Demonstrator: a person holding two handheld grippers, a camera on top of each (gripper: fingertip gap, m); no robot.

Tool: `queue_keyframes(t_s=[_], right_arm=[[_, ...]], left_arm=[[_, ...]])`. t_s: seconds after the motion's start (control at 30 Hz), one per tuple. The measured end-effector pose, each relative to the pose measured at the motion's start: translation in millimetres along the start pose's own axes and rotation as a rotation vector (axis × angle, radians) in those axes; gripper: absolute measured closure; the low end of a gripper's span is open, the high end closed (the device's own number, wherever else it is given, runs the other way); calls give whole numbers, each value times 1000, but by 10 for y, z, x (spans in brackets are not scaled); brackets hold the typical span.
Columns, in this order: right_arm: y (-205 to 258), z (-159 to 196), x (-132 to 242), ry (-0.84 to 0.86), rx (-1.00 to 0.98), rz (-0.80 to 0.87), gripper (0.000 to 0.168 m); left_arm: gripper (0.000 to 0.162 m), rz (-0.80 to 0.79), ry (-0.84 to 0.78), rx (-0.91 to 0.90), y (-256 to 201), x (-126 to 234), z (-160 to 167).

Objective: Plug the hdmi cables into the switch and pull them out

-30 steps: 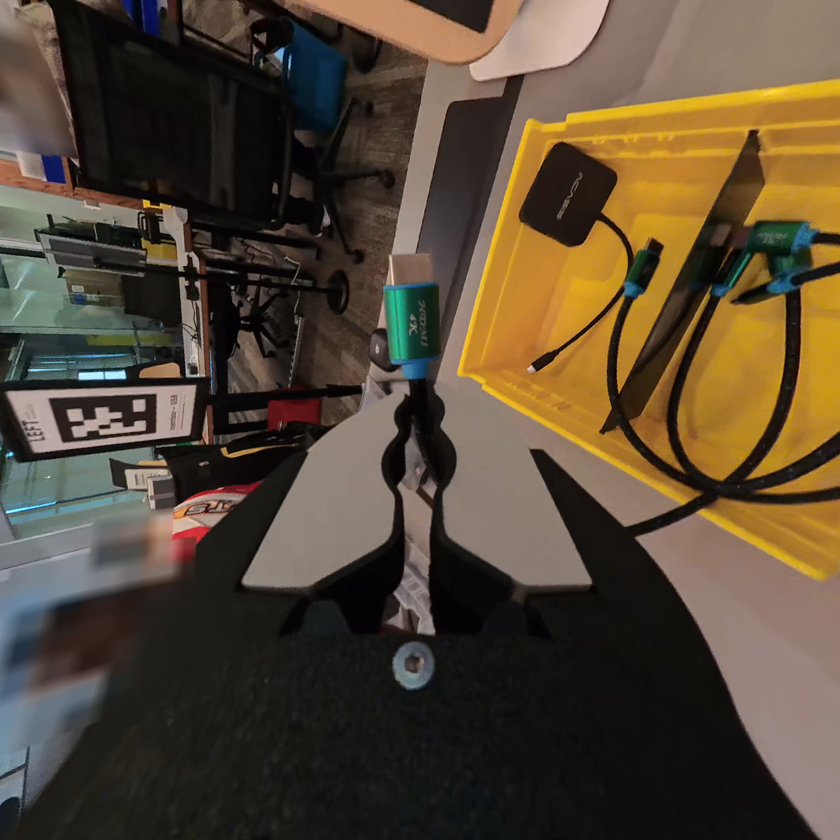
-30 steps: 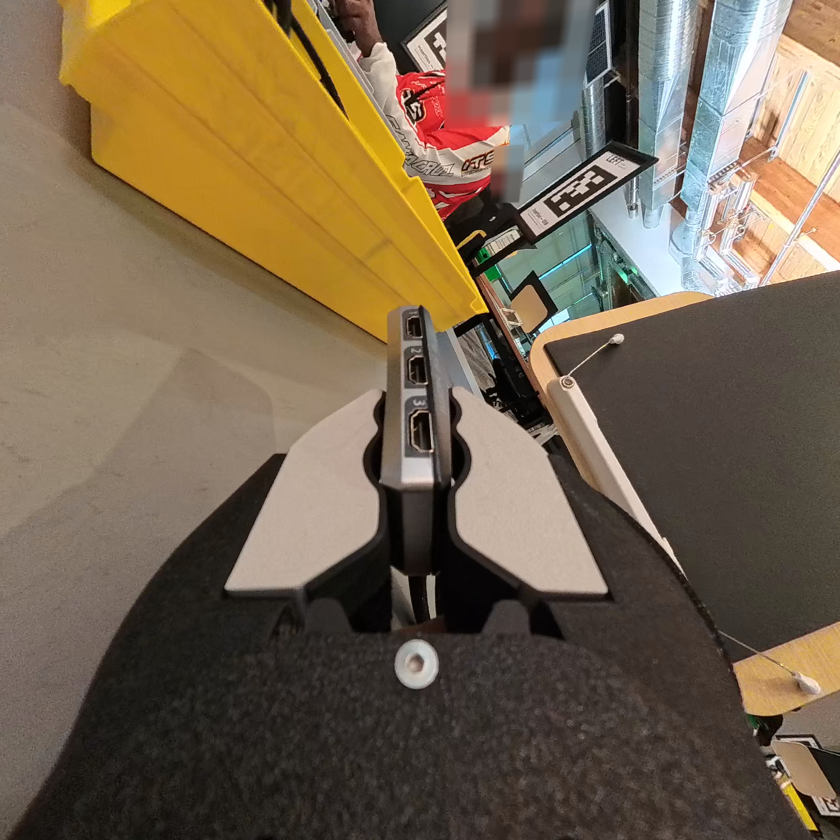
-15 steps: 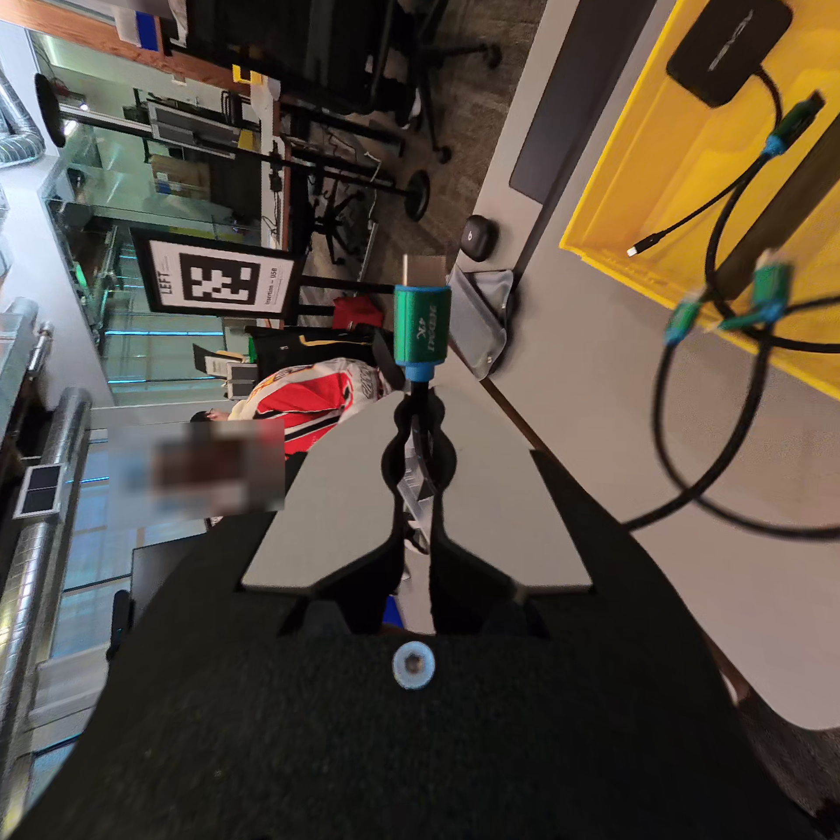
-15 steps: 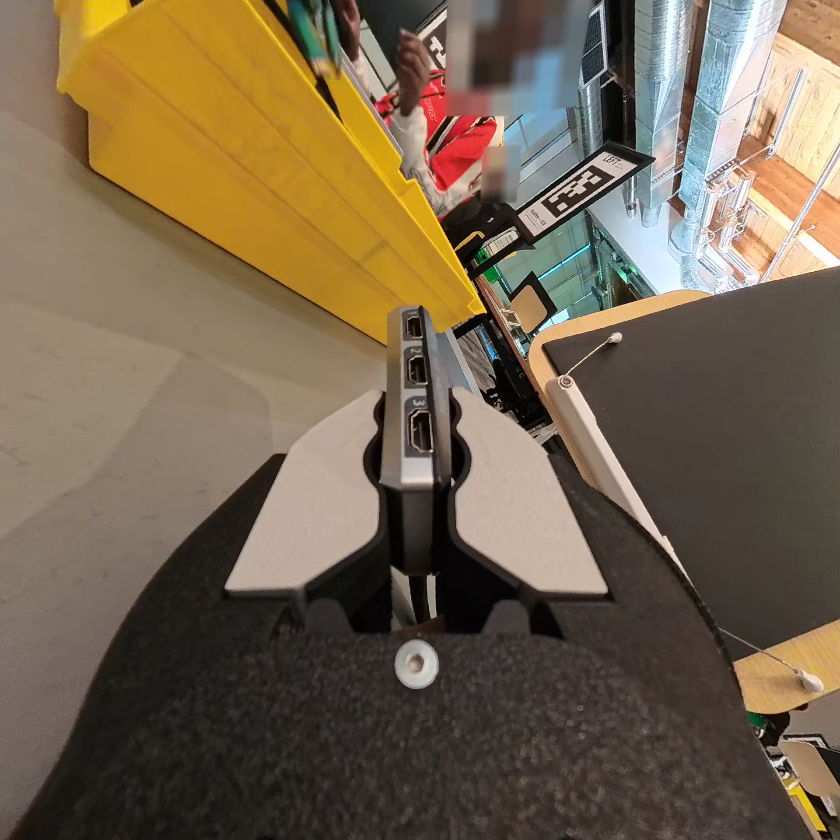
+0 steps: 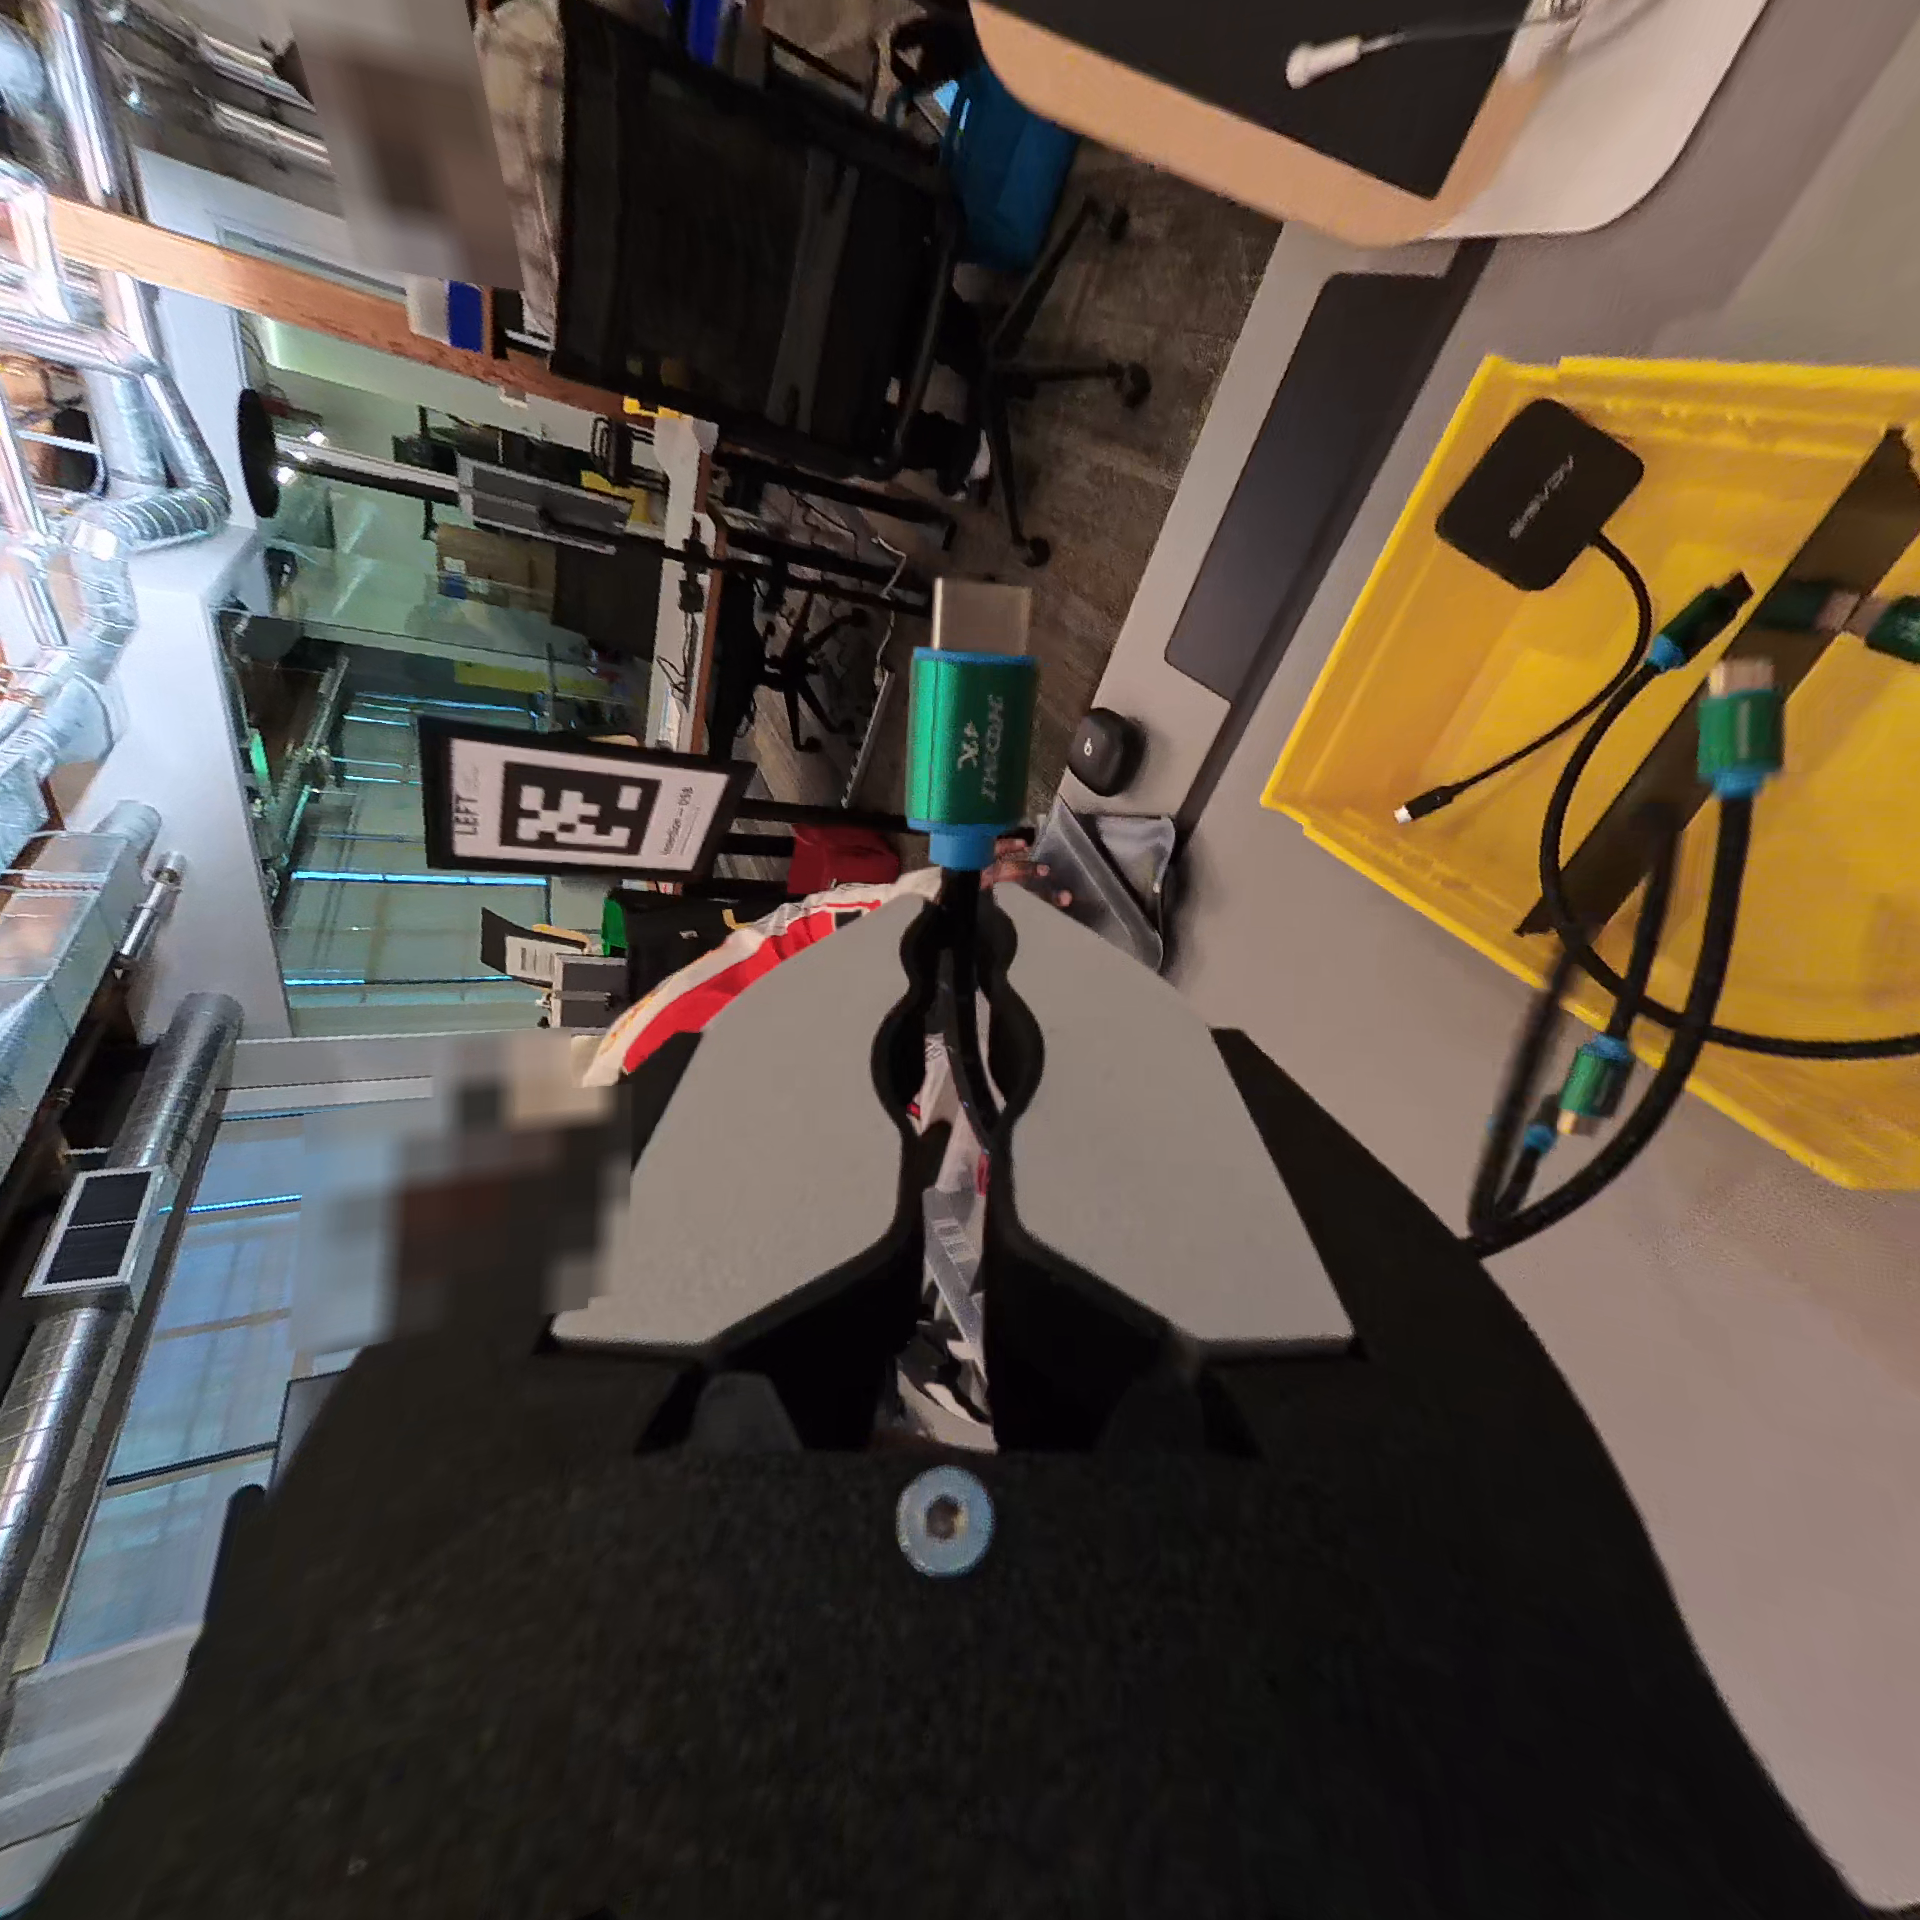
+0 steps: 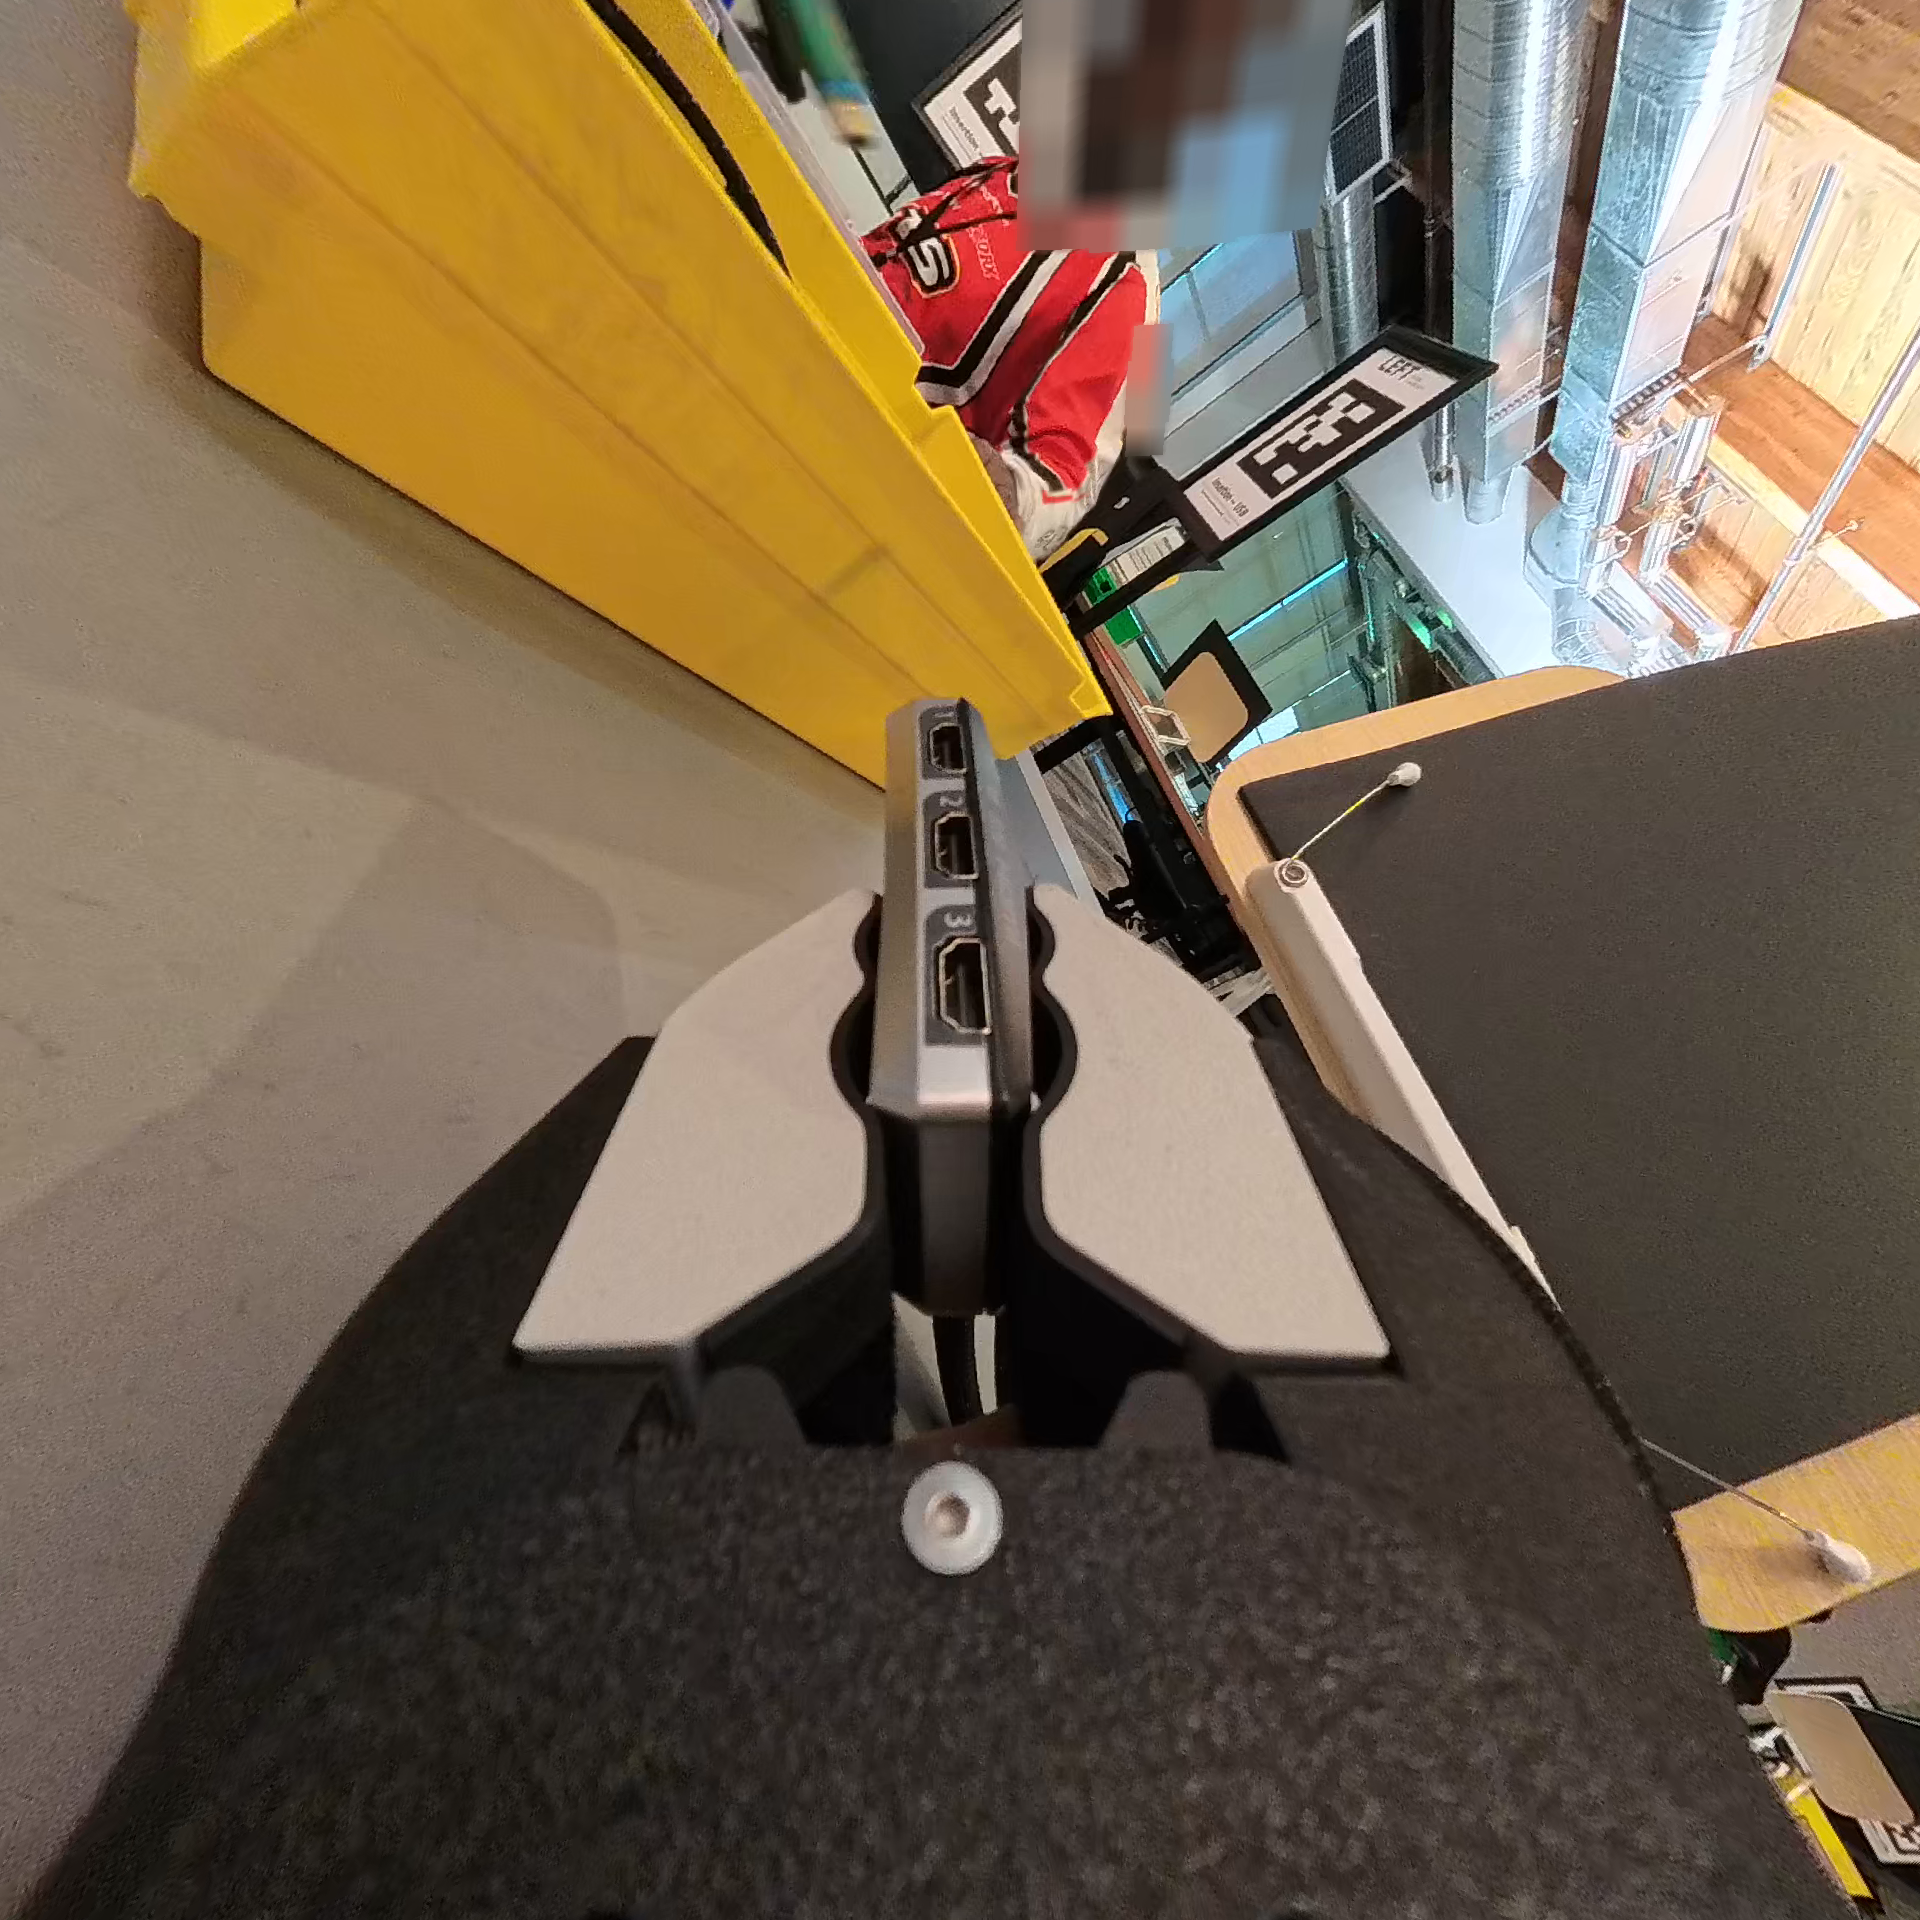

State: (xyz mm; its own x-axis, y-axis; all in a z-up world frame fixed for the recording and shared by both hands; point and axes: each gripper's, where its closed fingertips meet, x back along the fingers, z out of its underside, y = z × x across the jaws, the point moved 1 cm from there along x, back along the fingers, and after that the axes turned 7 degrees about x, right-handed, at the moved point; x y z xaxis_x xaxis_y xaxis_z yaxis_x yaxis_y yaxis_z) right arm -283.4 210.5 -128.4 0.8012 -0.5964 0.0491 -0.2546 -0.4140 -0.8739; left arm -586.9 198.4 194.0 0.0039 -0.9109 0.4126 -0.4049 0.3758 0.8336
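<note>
Grey desk surface [image 5: 1558, 1455]; black mesh office chair [image 5: 748, 260] on brown carpet [image 5: 1122, 343]; silver ventilation ducts [image 6: 1621, 260]; glass partition [image 5: 364, 935] behind.

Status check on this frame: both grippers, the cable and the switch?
Left gripper shut on HDMI cable, green plug sticking out past the fingertips. Right gripper shut on HDMI switch, three ports empty. Plug not inserted; nothing visibly blocking.

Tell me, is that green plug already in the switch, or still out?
Out. The green plug juts free beyond the left gripper, its metal tip bare, and all three ports on the switch in the right gripper are empty.
</note>
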Motion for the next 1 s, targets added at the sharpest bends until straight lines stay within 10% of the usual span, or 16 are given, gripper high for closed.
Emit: queue_keyframes(t_s=[0.6,0.83,1.0], right_arm=[[-13,-14,16,-7,-10,5,145],[-273,-21,106,-62,-147,98,145],[-499,13,197,-131,-298,161,146]], left_arm=[[156,128,-25,67,-655,137,-407],[156,249,-70,453,-1200,372,-556],[156,447,-28,698,-2431,173,-562]])
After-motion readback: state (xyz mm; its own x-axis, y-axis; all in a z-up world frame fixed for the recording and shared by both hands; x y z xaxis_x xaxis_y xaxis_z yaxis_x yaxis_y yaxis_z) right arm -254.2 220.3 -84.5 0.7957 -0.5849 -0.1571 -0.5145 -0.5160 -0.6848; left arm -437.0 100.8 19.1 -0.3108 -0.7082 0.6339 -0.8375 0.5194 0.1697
